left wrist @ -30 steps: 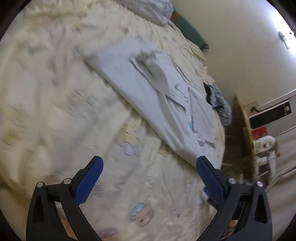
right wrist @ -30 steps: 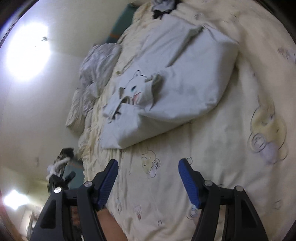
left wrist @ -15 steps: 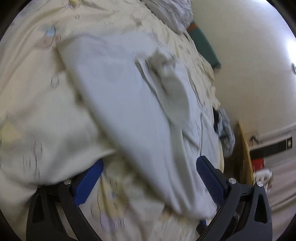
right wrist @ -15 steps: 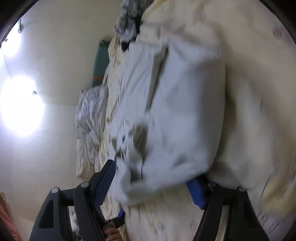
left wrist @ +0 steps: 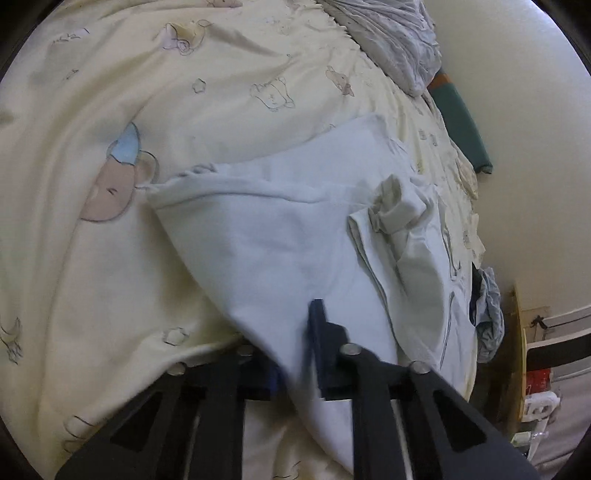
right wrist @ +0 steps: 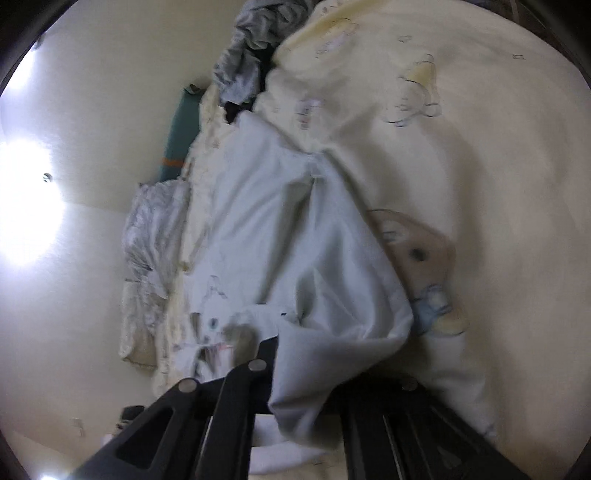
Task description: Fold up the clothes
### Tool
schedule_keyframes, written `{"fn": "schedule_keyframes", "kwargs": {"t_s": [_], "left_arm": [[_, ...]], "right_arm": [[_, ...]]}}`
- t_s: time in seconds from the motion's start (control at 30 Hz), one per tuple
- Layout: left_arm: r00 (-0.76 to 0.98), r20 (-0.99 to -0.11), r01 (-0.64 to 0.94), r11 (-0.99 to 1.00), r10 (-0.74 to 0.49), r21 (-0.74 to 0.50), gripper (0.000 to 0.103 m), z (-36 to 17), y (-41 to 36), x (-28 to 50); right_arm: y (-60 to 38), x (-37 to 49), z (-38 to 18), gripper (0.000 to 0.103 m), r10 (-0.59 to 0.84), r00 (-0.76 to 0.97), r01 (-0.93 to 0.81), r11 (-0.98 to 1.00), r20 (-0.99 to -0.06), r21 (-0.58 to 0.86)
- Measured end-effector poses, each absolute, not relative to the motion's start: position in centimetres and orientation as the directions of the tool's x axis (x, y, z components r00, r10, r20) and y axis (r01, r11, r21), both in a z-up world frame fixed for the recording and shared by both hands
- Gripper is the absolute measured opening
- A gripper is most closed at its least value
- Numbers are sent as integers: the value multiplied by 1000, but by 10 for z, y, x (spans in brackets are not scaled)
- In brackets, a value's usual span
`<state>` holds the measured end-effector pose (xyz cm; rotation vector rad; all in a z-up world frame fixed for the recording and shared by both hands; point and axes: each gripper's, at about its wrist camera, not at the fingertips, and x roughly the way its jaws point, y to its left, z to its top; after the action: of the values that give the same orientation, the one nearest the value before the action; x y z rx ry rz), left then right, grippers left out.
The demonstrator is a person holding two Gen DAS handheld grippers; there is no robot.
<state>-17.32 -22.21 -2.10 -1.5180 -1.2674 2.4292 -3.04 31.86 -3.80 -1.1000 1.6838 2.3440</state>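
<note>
Both wide-open grippers now clamped: left gripper [left wrist: 295,354], right gripper [right wrist: 291,373] fingers pinching garment [left wrist: 295,236].

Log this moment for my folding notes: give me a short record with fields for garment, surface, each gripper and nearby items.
garment: pale blue garment, partly folded, cartoon print near one end
surface: cream bedspread with bear prints
left gripper: shut on the garment's near edge
right gripper: shut on the garment's edge, cloth draped over the fingers
nearby: grey crumpled bedding, pile of grey clothes
</note>
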Motion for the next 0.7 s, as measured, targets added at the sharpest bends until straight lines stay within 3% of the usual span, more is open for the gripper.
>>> {"fn": "schedule_keyframes", "kwargs": {"t_s": [0.2,0.33,0.7], "left_arm": [[-585,-726,300,-735,361,-608,4,28,-212,-159],[-556,-774,319,-783,302,-534,4,50,-205,-133],[-454,-846,318,-837,278,-446,4,58,-203,1]], "right_arm": [[318,-23,11,3,-318,-789,-320,-518,-526,793],[321,-5,45,2,-290,-820,-280,-547,-493,789],[310,99,60,2,-298,-756,-349,-570,-583,744]]}}
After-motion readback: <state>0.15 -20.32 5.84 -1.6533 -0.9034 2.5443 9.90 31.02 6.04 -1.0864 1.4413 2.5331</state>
